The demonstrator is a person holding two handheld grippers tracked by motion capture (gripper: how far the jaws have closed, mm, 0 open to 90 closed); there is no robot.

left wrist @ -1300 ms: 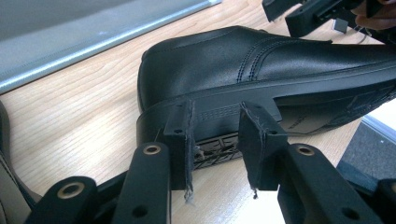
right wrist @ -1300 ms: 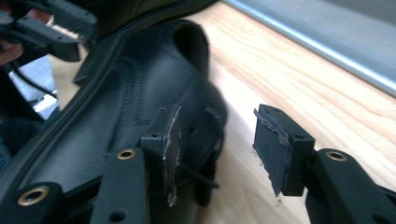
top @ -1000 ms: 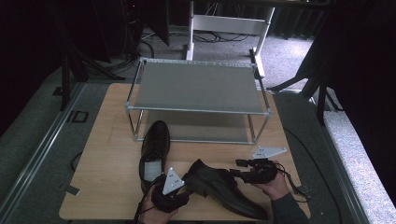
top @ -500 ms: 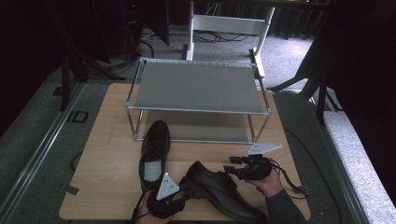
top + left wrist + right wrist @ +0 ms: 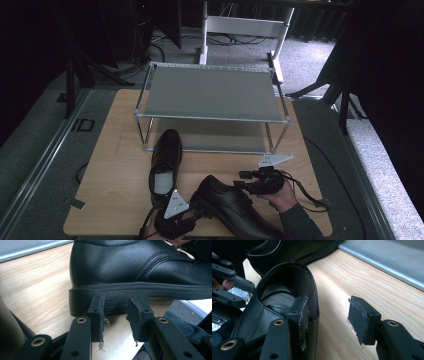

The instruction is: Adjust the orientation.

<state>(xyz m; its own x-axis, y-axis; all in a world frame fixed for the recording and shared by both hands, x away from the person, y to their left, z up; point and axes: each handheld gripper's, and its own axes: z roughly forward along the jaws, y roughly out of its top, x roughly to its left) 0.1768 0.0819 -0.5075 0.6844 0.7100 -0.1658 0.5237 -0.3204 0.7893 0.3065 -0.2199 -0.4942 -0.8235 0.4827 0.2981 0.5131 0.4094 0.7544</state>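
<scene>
Black leather lace-up shoe near table's front edge. My left jaws part-open at heel sole, steadying; right jaws wide, straddling heel collar to grip.

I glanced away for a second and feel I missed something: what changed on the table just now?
The near shoe slid slightly toward the person. The right tongs stayed by its heel with one jaw inside the opening, still open. The left tongs drew back with the shoe's toe, also open. The other shoe and the rack stayed put.

Two shoes before the rack
</scene>
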